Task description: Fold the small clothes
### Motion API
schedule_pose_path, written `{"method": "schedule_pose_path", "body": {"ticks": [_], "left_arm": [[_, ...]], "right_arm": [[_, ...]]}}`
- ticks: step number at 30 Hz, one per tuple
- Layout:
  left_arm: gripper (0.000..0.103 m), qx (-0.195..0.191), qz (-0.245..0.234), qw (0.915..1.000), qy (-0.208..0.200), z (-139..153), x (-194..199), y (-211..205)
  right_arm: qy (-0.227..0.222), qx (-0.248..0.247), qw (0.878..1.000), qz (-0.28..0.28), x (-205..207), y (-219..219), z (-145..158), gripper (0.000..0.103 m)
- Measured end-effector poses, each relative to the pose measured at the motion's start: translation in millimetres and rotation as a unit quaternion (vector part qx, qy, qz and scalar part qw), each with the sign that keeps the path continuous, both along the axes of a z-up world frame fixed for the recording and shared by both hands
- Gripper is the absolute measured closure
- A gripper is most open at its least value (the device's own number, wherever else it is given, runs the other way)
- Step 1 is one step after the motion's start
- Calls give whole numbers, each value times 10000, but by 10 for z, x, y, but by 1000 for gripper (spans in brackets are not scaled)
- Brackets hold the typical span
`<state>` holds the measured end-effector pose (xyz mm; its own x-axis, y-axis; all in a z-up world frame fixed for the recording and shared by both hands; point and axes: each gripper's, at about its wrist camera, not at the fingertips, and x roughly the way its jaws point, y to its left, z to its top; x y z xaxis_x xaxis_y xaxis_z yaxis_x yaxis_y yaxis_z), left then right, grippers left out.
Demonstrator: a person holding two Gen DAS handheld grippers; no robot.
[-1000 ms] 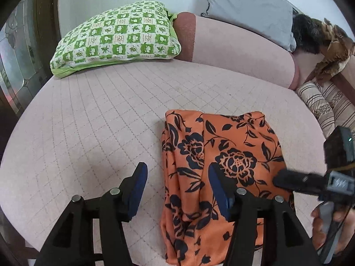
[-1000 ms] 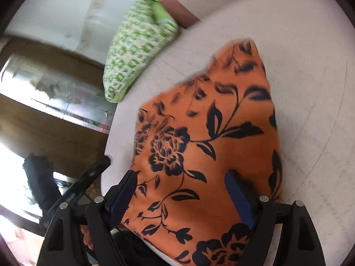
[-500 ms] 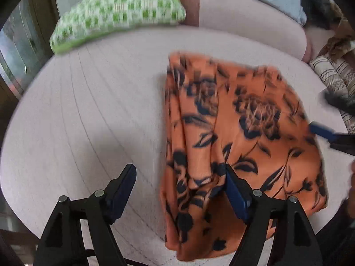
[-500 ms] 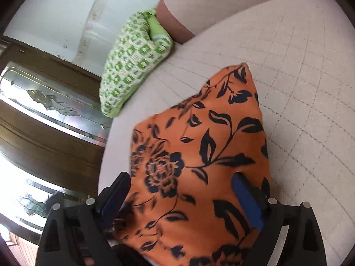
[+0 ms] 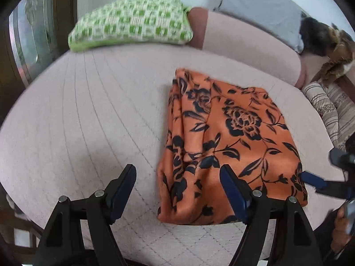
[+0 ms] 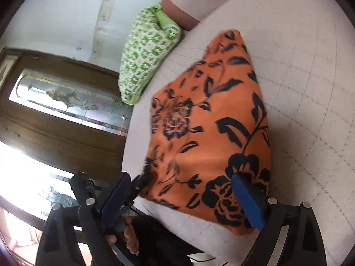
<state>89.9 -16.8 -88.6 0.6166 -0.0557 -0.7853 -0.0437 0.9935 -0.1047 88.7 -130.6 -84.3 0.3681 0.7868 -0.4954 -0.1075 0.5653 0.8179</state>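
While both my tools hover over the bed, this is what I see:

Cloth: the folded orange fabric with a black flower print (image 5: 230,141) lies flat on the pale pink quilted bed cover (image 5: 88,119), right of centre in the left wrist view.
Left gripper (image 5: 177,190): my jaws have just been opening and stand wide apart; the cloth's lower left corner lies between them, pads not pressing it.
Right gripper (image 6: 184,201): jaws also just opened, wide, clear of the fabric under them, at the cloth's near edge.
Pillow: green-and-white checked cushion (image 5: 131,22), upper left.
Grey pillow (image 5: 259,6): upper right.
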Motion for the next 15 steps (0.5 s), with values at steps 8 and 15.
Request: {"method": "schedule_pose_path", "body": {"ticks": [8,15], "left_arm": [[25,-333,0,9979,556,-71,126,267],[17,-872,-332,9951,319,55,704,758]], "right_arm": [[-52,-108,9995,284,-131,19,-20,10],[-272,-353,9985,-323,361,-471,174,10]]}}
